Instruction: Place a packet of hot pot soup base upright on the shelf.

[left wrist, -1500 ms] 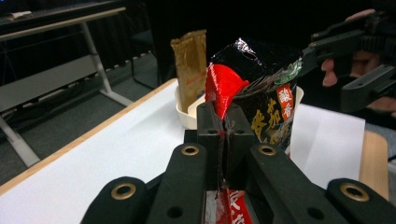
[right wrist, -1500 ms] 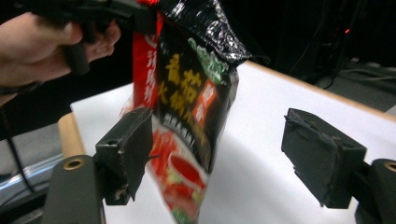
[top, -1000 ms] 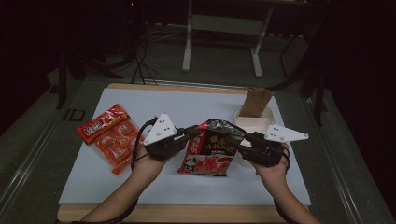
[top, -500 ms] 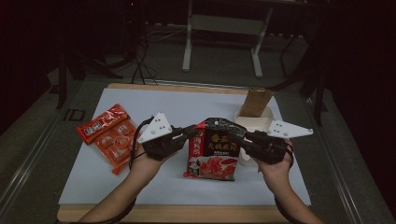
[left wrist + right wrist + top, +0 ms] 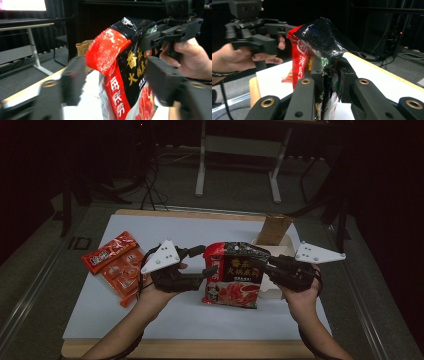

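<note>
A black and red food packet [image 5: 235,276] hangs upright above the white mat [image 5: 165,320], in the middle. My right gripper [image 5: 262,265] is shut on the packet's right edge near the top; in the right gripper view its pads [image 5: 318,68] pinch the crumpled black film [image 5: 324,37]. My left gripper [image 5: 205,261] stands at the packet's left edge. Its jaws have just been opening and now stand wide apart, and in the left gripper view the packet [image 5: 122,75] sits between them untouched by the left gripper [image 5: 117,83].
Two orange-red snack packets [image 5: 112,265] lie on the mat at the left. A brown paper bag [image 5: 272,229] stands in a white box [image 5: 285,245] behind the right hand. The wooden table edge [image 5: 190,350] runs along the front.
The left jaws have gone from shut on the packet's left edge to wide open. The right gripper has lifted the packet a little, so it hangs more upright.
</note>
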Demonstrator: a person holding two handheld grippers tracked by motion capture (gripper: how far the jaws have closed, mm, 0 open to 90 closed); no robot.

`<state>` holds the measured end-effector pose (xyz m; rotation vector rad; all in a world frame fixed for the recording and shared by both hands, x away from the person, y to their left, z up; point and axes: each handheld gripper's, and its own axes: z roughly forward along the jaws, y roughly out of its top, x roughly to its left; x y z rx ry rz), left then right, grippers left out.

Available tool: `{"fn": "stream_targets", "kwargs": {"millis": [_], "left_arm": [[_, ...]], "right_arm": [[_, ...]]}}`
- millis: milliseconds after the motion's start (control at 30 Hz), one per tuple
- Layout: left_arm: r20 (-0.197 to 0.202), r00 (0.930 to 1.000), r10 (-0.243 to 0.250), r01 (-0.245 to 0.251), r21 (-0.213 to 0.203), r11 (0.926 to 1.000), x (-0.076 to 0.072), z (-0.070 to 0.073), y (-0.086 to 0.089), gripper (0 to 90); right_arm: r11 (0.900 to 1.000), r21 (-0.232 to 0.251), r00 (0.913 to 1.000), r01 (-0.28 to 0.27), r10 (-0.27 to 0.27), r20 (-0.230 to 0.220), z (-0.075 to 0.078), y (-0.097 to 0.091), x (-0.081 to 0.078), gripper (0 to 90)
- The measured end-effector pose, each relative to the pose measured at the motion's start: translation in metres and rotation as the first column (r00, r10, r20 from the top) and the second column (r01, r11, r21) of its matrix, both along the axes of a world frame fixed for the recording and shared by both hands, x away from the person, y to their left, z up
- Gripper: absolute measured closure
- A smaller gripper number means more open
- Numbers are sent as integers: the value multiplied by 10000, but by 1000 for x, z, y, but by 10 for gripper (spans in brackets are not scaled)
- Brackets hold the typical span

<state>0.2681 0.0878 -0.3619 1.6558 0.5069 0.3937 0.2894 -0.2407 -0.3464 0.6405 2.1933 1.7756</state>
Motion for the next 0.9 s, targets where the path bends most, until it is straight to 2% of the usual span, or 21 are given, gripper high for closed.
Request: {"fn": "stream_targets", "kwargs": {"millis": [33,67,100,200,300,400,467,500,567,667,700,767,800,900], "left_arm": [[41,9999,122,-123,86,9999,-1,0,0,209],[42,9998,202,-203,180,9996,-1,1,0,154],[237,9986,482,-484,91,9988,-4,2,2,137],[120,9975,691,-691,-31,9976,-5,2,6,36],[-52,9952,979,-980,-158,9951,-5,-3,12,24],[-473,9907,1277,-1296,-397,9908,-6,-11,21,24],[-506,9896,1345,-1366,-397,9898,-7,-13,24,24],[-590,9845,1653,-1671,-283,9855,-10,-22,30,23],[-574,9854,1606,-1627,-341,9861,-13,-31,35,23],[-439,9873,1528,-1530,-6,9882,-16,-45,39,24],[-521,9885,1416,-1419,-14,9899,-17,-50,41,24],[-819,9868,1401,-1386,229,9901,-19,-58,44,24],[-854,9859,1440,-1407,442,9891,-20,-61,45,24],[-833,9865,1408,-1354,672,9885,-26,-72,49,24]], "right_arm": [[10000,0,10000,0,0,0,0,0,0,785],[10000,30,10000,22,-22,36,1,-1,0,785],[10000,31,10000,11,-11,15,1,-1,0,785],[10000,13,10000,85,-85,14,4,-3,2,785],[9998,30,9998,182,-182,50,6,-5,4,785],[9993,90,9993,352,-353,92,9,-9,8,784],[9989,127,9990,443,-444,109,10,-11,9,785],[9979,183,9980,615,-618,121,12,-15,12,785],[9970,229,9971,740,-744,155,14,-18,14,784],[9945,335,9948,996,-1003,198,18,-26,20,784],[9930,373,9934,1119,-1128,225,20,-29,22,784],[9899,375,9901,1367,-1377,257,22,-34,25,784],[9881,355,9882,1499,-1509,276,23,-37,27,784],[9821,278,9818,1864,-1873,327,26,-44,33,784]]}}
